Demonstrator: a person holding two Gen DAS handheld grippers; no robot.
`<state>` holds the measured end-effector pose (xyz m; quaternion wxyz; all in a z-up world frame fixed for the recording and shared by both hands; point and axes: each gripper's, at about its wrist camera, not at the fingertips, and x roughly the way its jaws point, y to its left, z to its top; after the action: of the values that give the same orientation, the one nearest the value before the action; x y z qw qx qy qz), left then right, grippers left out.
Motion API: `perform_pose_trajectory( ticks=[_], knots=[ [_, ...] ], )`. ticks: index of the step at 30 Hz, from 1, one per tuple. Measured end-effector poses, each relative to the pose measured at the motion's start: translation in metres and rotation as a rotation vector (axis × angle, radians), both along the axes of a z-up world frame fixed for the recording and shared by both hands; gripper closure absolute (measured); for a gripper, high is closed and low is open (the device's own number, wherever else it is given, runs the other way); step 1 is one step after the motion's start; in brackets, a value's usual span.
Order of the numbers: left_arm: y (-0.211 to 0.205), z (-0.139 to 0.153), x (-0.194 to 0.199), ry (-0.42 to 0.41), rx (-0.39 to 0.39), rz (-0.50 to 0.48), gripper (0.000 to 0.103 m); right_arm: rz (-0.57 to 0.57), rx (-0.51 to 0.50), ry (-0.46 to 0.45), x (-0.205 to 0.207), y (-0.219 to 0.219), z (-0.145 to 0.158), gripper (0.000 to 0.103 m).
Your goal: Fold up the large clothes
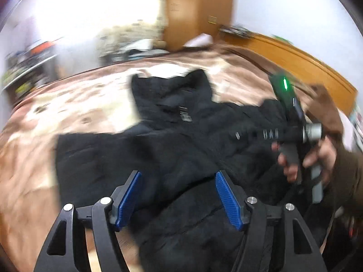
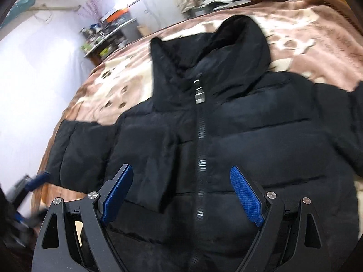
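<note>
Right now we have the black puffer jacket (image 2: 226,140) lying flat, front up and zipped, on the brown patterned blanket (image 2: 306,45), hood (image 2: 211,56) away from us and hem nearest. Its long axis, along the zipper (image 2: 200,158), runs straight ahead from our right gripper (image 2: 181,192), which hovers over the lower front with jaws spread wide, holding nothing. Our left gripper (image 1: 178,195) is likewise open and empty, angled across the body near the left sleeve (image 2: 74,149). That sleeve sticks out sideways, nearer our left hand, so we judge it the first fold.
</note>
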<state>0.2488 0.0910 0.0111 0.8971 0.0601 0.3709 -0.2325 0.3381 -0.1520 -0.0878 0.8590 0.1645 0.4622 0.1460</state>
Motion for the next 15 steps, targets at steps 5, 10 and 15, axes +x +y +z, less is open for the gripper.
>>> perform_pose_trajectory(
  ticks=[5,10,15],
  knots=[
    [0.050,0.051,-0.033,-0.009,-0.008,0.162,0.030,0.046,0.058,0.036,0.018,0.030,-0.019,0.015],
    [0.070,0.093,-0.062,-0.061,-0.067,0.221,0.022,0.067,0.039,0.085,0.031,0.055,-0.039,0.015],
    [0.069,0.074,-0.046,-0.068,-0.050,0.302,0.010,0.009,0.025,0.108,0.034,0.056,-0.047,0.065]
  ],
)
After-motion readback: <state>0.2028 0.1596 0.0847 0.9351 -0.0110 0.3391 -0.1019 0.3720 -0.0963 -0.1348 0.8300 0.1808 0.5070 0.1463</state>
